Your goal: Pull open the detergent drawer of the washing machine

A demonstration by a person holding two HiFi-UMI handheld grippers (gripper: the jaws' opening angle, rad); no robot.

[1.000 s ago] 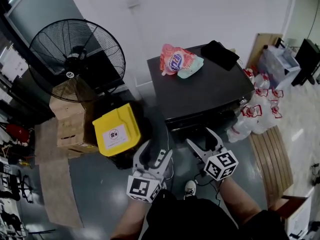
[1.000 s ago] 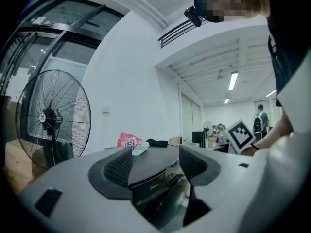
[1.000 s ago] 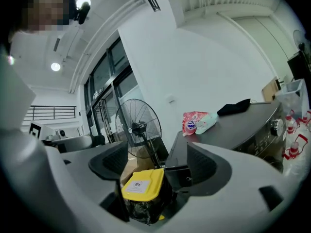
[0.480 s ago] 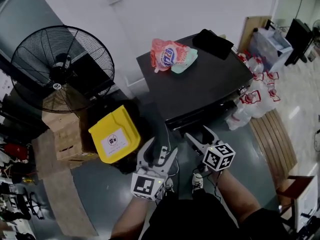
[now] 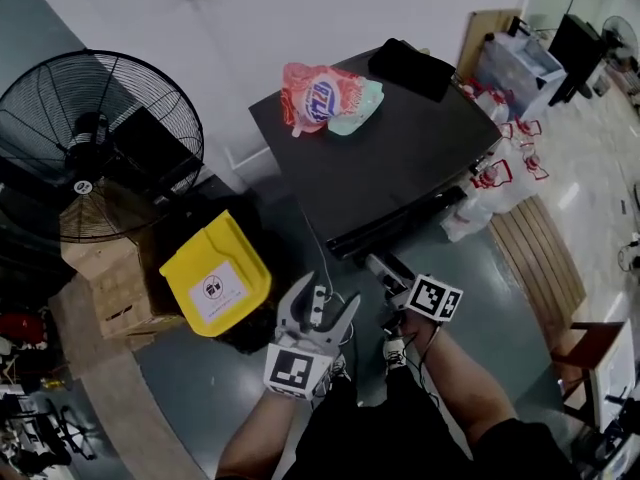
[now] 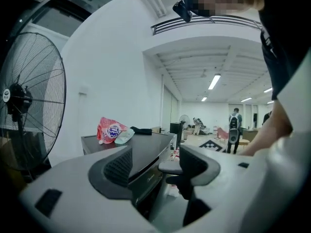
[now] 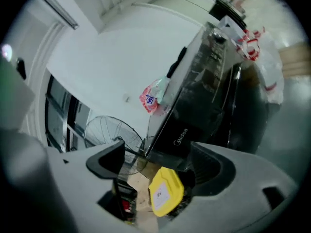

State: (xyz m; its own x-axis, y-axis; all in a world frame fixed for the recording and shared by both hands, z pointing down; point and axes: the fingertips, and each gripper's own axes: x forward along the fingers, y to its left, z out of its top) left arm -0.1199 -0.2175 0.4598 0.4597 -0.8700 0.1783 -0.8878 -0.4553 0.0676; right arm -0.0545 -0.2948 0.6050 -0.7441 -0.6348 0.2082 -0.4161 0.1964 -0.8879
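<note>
Grey left tongs [image 5: 322,303] and right tongs [image 5: 384,268] each carry a white cube [image 5: 296,370] with black square markers; the person wears black clothes [image 5: 400,430].

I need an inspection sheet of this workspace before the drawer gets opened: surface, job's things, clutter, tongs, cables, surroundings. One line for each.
Surface: grey floor; the washing machine has a dark flat top.
Job's things: front panel of the machine visible; no drawer seen pulled out.
Clutter: red bag and black cloth lie on the machine's top.
Grippers: left tongs open, empty; right tongs opening, nothing between them, close to the machine's front.
Cables: thin pale cord on the floor beside the machine.
Surroundings: fan, yellow bin, cardboard boxes at left; plastic bags, wooden slats at right.
</note>
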